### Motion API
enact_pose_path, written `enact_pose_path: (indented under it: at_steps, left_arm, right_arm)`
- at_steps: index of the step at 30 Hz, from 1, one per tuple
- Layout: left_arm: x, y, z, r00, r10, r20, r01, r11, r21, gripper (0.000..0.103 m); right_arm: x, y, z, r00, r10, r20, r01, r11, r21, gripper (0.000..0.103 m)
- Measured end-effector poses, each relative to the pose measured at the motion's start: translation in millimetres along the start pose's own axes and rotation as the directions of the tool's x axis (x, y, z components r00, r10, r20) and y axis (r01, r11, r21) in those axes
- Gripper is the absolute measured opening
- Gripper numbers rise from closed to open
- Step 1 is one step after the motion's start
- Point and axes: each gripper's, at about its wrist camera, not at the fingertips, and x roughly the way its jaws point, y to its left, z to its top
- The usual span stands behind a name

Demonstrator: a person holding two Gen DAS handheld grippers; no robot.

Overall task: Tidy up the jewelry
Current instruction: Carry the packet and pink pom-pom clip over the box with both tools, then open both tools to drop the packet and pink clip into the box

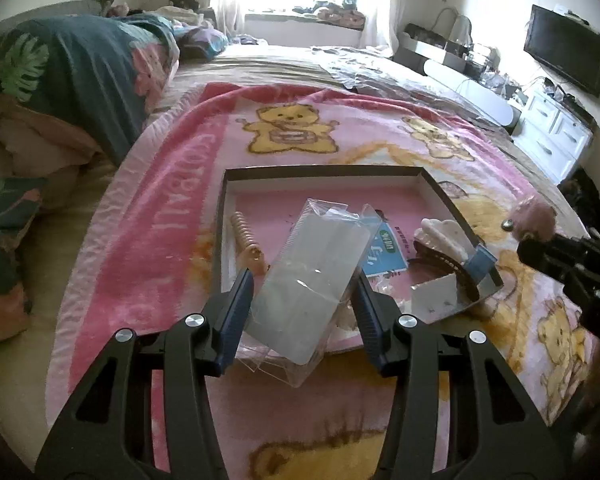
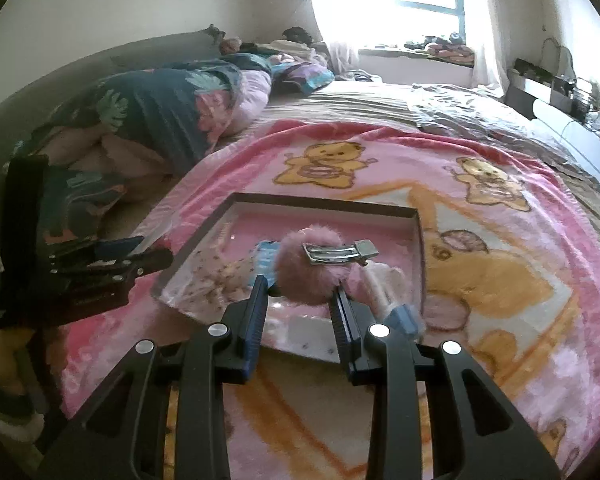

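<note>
The left gripper clamps a clear plastic packet over the tray's near edge; the right gripper pinches a pink pom-pom hair clip — lower each gently into bare tray floor, clear of the claw clips at its right edge.

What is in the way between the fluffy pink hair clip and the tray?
Nothing visible blocks it. The right gripper holds the fluffy pink pom-pom hair clip above the shallow dark-rimmed tray with a pink floor. Bare pink floor shows behind it; the white claw clip lies nearer the tray's right side.
</note>
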Motion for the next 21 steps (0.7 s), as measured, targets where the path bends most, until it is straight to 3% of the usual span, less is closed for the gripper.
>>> enact_pose_path:
  at_steps: [12,21]
  left_arm:
    - [39,0,1,0.998,0.010,-0.058,-0.010,1.000,-0.005,0.041]
    - [57,8,-7,0.995,0.023,-0.095,-0.025,0.999,-0.023,0.042]
  right_arm:
    - [43,-14,-9,0.996,-0.026,-0.085,0.026,1.000,0.002,0.030]
    - [73,7,-23,0.987,0.012,-0.159,-0.020,0.999,-0.045,0.030]
